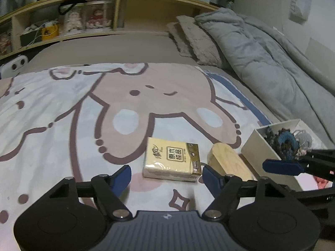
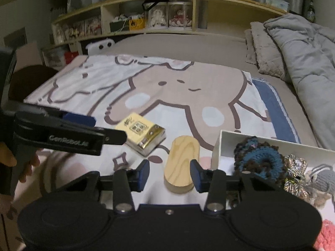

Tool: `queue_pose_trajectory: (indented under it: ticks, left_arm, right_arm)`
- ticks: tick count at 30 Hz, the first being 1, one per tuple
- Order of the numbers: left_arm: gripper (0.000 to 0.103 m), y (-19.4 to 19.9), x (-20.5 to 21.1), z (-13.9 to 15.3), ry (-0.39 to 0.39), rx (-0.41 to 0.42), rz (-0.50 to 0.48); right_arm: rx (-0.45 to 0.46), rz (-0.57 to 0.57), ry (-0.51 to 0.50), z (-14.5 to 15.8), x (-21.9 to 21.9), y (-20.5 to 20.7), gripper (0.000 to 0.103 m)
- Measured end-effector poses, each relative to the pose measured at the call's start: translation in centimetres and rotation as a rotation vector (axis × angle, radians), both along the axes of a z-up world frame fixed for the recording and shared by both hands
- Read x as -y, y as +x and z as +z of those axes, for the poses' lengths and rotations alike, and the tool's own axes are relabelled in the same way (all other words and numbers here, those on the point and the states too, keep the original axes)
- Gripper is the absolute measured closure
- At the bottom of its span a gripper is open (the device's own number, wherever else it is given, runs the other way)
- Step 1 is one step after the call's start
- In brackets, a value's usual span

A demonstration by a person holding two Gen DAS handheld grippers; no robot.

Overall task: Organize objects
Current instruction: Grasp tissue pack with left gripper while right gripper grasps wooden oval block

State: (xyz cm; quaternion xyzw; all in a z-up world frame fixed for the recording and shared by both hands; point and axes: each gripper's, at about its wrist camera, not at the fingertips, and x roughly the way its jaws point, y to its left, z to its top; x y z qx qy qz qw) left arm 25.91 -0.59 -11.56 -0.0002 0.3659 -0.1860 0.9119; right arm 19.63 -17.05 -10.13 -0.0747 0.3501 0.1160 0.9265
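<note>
My left gripper (image 1: 166, 175) hovers with jaws apart, empty, just near of the tissue pack (image 1: 172, 160). My right gripper (image 2: 170, 172) also has its jaws apart, one finger on either side of the near end of the wood block (image 2: 181, 165), with a gap on each side.

The pack is pale yellow with a gold end and printed characters; it lies flat on the blanket (image 1: 62, 108). The block is light pine, oblong with rounded ends, its grain showing; it lies just right of the pack and just left of the white box (image 2: 217, 148). The box holds a blue-brown crocheted piece (image 2: 259, 159) and a metallic bow (image 2: 295, 169).

Far and left of the pack the cartoon-printed blanket lies open. At right, past the blanket's blue border, a grey duvet (image 1: 261, 54) is heaped. A shelf (image 1: 125, 6) bounds the far side.
</note>
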Motion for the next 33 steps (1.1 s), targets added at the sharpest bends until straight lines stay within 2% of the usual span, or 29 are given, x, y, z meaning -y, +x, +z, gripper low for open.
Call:
queue_pose_trajectory:
  ticks: [2,8,13,16,19,24,28,31,33]
  left_arm:
    - [0.028,0.2,0.4,-0.6,-0.004,0.001,-0.014]
    - [0.028,1.1,1.6,-2.7,0.038,-0.006,-0.037]
    - [0.028,1.8,1.7,-3.3,0.021,0.015,-0.039]
    - [0.028,2.2,1.6,-3.3,0.001,0.020,-0.038]
    - [0.029,2.4,1.6,-3.2,-0.021,0.022,-0.041]
    - [0.027,2.5,2.1,-3.3,-0.026,0.018,-0.052]
    - [0.026,2.6,2.6,-3.5,-0.008,0.031,-0.053]
    - [0.023,2.6,2.8,-3.5,-0.008,0.038,-0.058]
    - [0.023,2.7,3.0,-3.6,-0.004,0.043,-0.057]
  right_arm:
    - [0.002,0.015,-0.067,-0.7,-0.8,0.1,0.059]
    - [-0.038,0.022,-0.168,-2.2,-2.3,0.9,0.062]
    - [-0.060,-0.017,-0.172,-2.6,-2.4,2.0,0.059]
    - [-0.062,-0.035,-0.170,-2.6,-2.5,2.5,0.056]
    - [-0.050,-0.039,-0.227,-2.8,-3.0,2.8,0.052]
    - [-0.063,0.007,-0.311,-3.6,-4.0,2.5,0.041]
    - [-0.072,0.023,-0.330,-3.8,-4.2,2.5,0.045]
    - [-0.067,0.010,-0.353,-3.8,-4.1,2.4,0.055]
    - [-0.066,0.011,-0.348,-3.8,-4.0,2.5,0.055]
